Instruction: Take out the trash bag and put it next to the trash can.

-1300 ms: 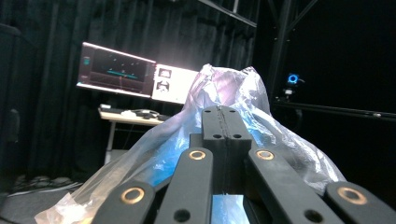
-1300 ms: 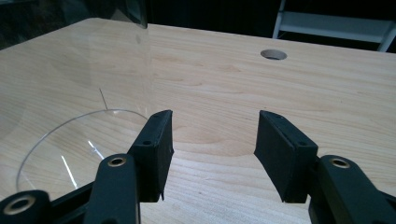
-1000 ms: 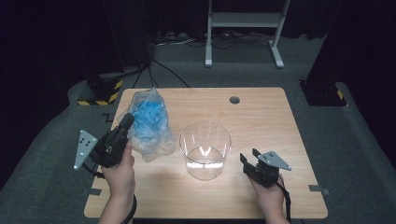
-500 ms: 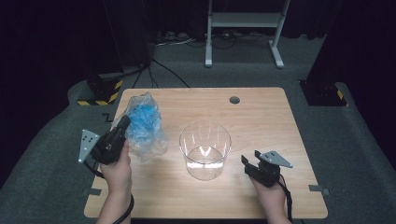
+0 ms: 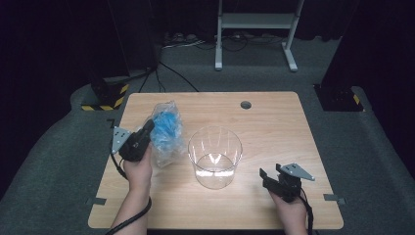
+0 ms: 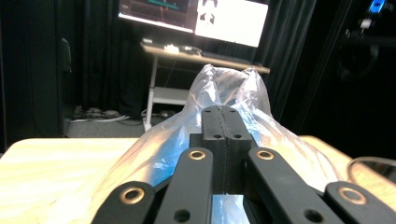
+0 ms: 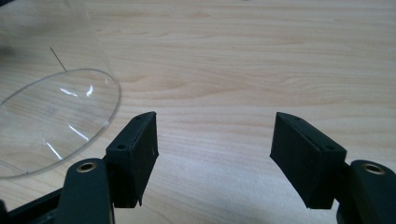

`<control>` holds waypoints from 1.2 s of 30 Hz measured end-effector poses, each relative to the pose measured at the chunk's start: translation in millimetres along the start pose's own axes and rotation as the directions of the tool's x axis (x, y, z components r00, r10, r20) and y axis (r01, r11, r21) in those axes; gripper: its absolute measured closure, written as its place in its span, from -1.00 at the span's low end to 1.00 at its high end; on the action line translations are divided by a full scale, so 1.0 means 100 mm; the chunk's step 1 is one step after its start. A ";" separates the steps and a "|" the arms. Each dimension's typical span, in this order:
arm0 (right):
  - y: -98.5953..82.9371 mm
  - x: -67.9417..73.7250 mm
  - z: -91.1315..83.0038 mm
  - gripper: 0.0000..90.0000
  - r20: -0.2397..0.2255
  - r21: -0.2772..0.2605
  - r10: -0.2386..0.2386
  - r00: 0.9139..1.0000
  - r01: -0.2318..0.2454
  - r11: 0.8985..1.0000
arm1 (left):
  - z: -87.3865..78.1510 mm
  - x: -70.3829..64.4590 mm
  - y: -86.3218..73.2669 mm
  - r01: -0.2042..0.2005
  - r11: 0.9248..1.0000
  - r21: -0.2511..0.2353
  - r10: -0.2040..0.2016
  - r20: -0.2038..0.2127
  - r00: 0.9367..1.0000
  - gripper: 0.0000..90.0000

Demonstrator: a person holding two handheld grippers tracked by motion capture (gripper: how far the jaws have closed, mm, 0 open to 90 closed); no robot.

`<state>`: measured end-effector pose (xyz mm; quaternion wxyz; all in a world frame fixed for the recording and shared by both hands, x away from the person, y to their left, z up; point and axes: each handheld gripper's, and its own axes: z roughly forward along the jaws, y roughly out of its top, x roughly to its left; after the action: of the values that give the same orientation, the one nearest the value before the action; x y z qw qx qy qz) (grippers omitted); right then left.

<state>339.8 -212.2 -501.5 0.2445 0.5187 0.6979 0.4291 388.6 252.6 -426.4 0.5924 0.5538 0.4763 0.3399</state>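
A clear plastic bag (image 5: 165,131) with something blue inside is at the table's left, beside a clear round container (image 5: 215,155). My left gripper (image 5: 148,126) is shut on the bag's near side. In the left gripper view the jaws are pressed together (image 6: 223,113) with the bag's film (image 6: 223,86) bulging up beyond them; the blue contents are mostly hidden. Near the front right of the table my right gripper (image 5: 265,175) is held open with nothing in it. In the right gripper view its open jaws (image 7: 213,148) hover low over bare wood, right of the container's base (image 7: 51,119).
The wooden table (image 5: 274,125) has a round cable hole (image 5: 245,105) at the back. A white stand (image 5: 254,22) and cables lie on the floor behind. The container's rim (image 6: 373,163) shows at the right of the left gripper view.
The left gripper and the bag dipped left, then came back right toward the container. The right gripper has barely moved.
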 end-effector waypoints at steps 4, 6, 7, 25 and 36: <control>-0.04 -0.02 -0.02 -0.30 0.009 0.009 0.002 1.000 -0.002 1.000 | 0.18 -0.09 -0.12 -0.028 0.998 0.053 0.028 0.011 1.000 1.00; -0.05 -0.01 -0.04 -0.30 0.007 0.014 0.002 1.000 -0.003 1.000 | 0.25 -0.13 -0.18 -0.030 0.997 0.078 0.028 0.023 0.999 1.00; -0.06 -0.01 -0.04 -0.30 0.005 0.016 -0.004 1.000 0.004 1.000 | 0.29 -0.15 -0.22 -0.030 0.995 0.095 0.027 0.031 0.999 1.00; -0.06 0.01 0.02 -0.33 -0.021 0.036 -0.019 1.000 0.019 0.999 | 0.49 -0.23 -0.42 -0.003 0.975 0.223 -0.017 0.092 0.996 0.91; -0.03 0.04 0.12 -0.43 -0.008 0.063 -0.013 1.000 0.013 0.998 | 0.36 -0.35 -0.22 -0.045 0.981 0.188 0.028 0.092 0.995 -0.44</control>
<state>345.9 -205.1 -509.9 0.2284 0.5201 0.7152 0.4072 408.5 204.9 -443.8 0.5510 0.6309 0.4697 0.2788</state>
